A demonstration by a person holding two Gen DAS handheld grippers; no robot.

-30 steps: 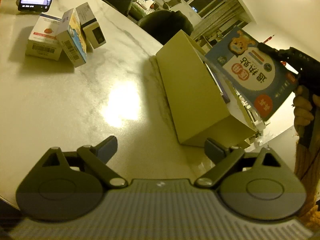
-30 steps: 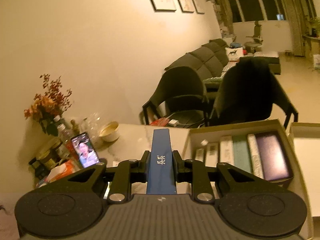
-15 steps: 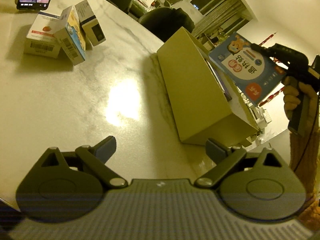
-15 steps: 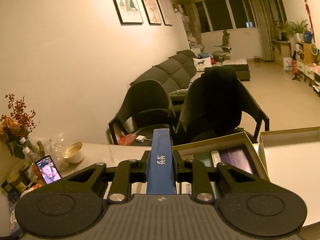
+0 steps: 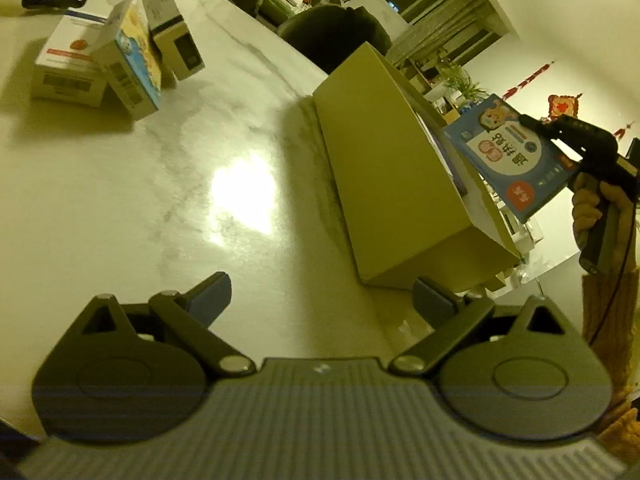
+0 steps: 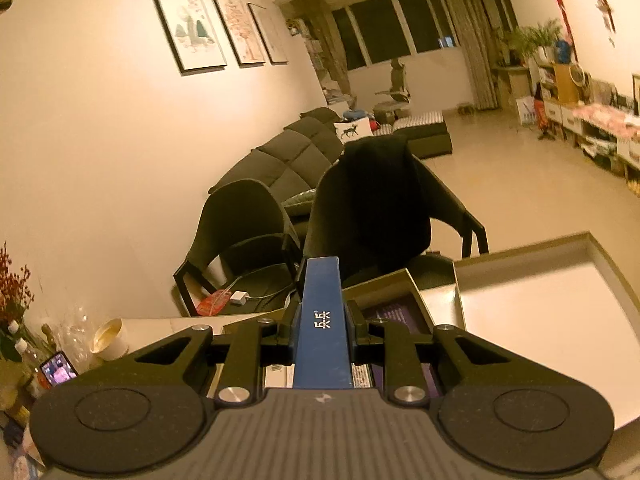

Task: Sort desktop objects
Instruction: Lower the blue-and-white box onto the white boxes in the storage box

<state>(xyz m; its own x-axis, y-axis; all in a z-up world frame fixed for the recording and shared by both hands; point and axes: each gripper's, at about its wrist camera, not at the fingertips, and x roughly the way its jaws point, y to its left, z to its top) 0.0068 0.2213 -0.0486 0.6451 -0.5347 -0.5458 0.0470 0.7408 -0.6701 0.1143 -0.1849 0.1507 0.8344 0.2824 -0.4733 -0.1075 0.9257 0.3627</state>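
The right gripper [image 6: 321, 322], jaws pinching the blue book [image 5: 510, 156], has lifted it higher above the box [image 5: 394, 172]; left gripper [image 5: 322, 294] jaws stay spread

A blue book [image 5: 510, 156] is held tilted above an open box [image 5: 394, 168]; three cartons [image 5: 120, 56] stand grouped well apart.

Two handheld grippers, one spread wide, one clamped.
The left gripper [image 5: 322, 294] hovers with fingers apart; the right gripper [image 6: 322, 320], apparently raised, pinches something, a hand [image 5: 596, 212] gripping its handle.
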